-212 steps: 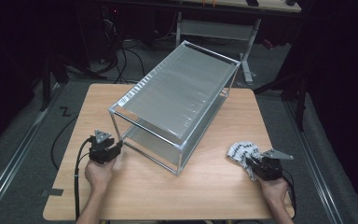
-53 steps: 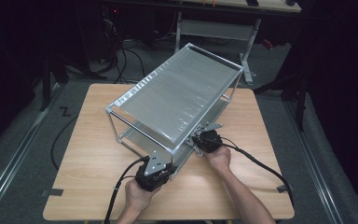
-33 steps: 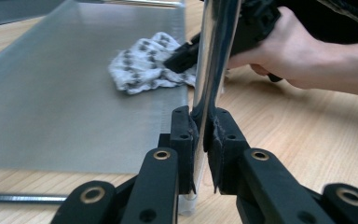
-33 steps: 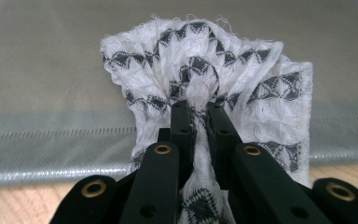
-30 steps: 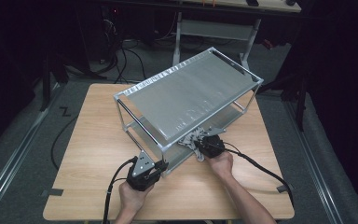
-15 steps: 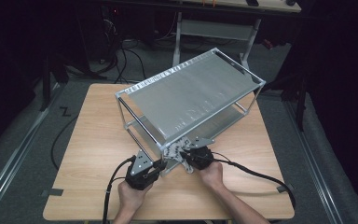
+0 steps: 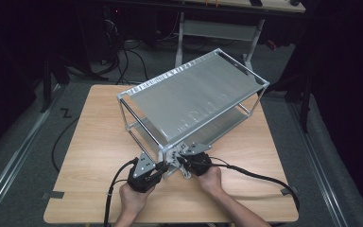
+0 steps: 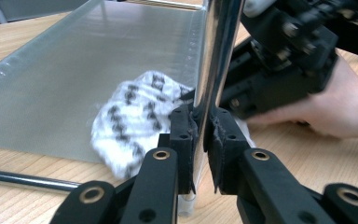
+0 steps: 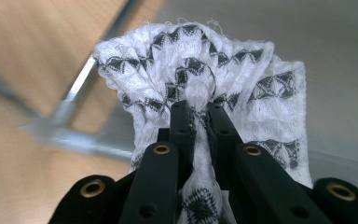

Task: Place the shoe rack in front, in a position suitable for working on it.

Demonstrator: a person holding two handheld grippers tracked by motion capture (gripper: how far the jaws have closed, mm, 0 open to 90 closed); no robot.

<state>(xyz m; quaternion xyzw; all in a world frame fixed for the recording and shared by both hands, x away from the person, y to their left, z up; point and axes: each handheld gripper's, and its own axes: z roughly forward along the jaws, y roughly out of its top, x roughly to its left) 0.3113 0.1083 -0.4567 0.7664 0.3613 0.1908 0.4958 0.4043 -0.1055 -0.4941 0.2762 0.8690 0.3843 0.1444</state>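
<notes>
Gripping rack post point(image 8: 213, 70), left claw point(image 8: 200, 140); cloth point(image 8: 135, 116) behind.

Cloth point(image 9: 200, 88) white, black triangle pattern; rack point(image 7: 194, 97) silver-grey; table point(image 7: 90, 142) light wood.

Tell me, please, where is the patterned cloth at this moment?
The patterned cloth is pinched in the right gripper, on the lower shelf of the metal rack, just behind the upright post that the left gripper clamps.
</notes>
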